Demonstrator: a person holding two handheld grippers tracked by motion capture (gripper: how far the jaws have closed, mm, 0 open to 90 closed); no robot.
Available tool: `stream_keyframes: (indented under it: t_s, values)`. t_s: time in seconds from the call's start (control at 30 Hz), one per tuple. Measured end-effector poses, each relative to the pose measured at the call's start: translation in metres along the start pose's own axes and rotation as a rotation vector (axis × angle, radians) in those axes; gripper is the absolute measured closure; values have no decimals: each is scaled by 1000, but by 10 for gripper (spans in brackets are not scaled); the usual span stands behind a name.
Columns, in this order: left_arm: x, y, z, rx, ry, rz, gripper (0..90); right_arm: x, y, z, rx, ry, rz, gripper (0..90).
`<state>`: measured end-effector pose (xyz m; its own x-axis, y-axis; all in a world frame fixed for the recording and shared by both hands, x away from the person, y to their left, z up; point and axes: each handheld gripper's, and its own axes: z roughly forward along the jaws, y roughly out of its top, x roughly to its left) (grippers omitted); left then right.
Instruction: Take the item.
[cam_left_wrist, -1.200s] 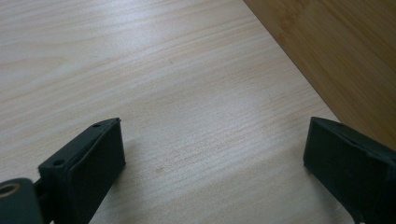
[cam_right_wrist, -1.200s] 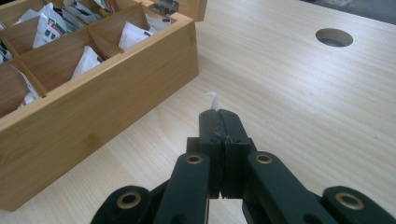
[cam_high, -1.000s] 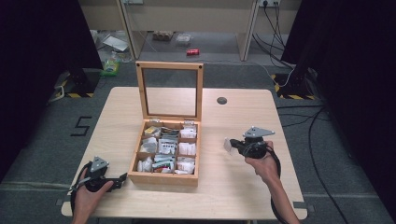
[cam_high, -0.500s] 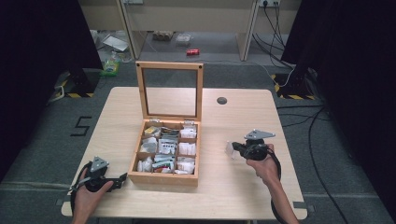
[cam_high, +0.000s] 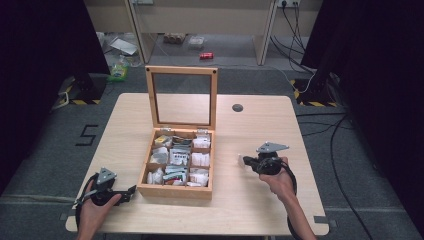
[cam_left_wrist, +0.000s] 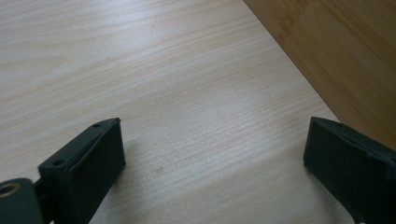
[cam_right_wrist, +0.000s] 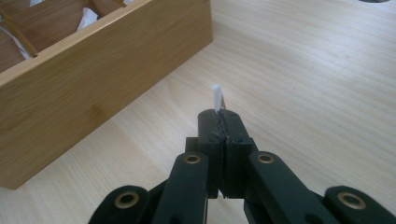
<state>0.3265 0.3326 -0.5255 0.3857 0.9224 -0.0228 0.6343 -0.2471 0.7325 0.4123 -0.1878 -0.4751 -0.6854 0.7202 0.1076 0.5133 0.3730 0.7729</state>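
A wooden box (cam_high: 175, 190) with its glass lid (cam_high: 181, 70) standing upright sits mid-table, its compartments holding several small packets (cam_high: 177, 160). To the right of the box, my right gripper (cam_high: 248, 161) is shut on a thin white packet (cam_high: 243, 160) and points left toward the box. In the right gripper view the jaws are pressed together (cam_right_wrist: 223, 122), the white packet (cam_right_wrist: 217, 97) sticks out past their tips, and the box wall (cam_right_wrist: 93, 93) lies ahead on the left. My left gripper (cam_high: 131, 191) rests open by the box's front left corner. Its jaws (cam_left_wrist: 212, 154) are wide apart over bare table beside the box wall (cam_left_wrist: 345, 60).
The light wooden table (cam_high: 260, 125) has a round dark grommet (cam_high: 237, 107) behind the right hand. Beyond the far edge are the floor with cables, desk legs and scattered small items (cam_high: 206, 55). Dark curtains flank both sides.
My right gripper has drifted slightly toward the near edge of the table, still holding the white packet. The left gripper has stayed put.
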Motion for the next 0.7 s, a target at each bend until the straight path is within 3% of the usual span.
stream_keyframes:
  t_s: [0.23,0.43,0.53,0.7]
  values:
    - [0,0,0,0,0,0,47,2,0,5,8,-6,-7,877]
    - [0,0,0,0,0,0,47,-1,-7,8,26,4,28,835]
    - [0,0,0,0,0,0,47,0,-6,9,19,12,33,762]
    - [0,0,0,0,0,0,47,5,-2,8,18,28,35,716]
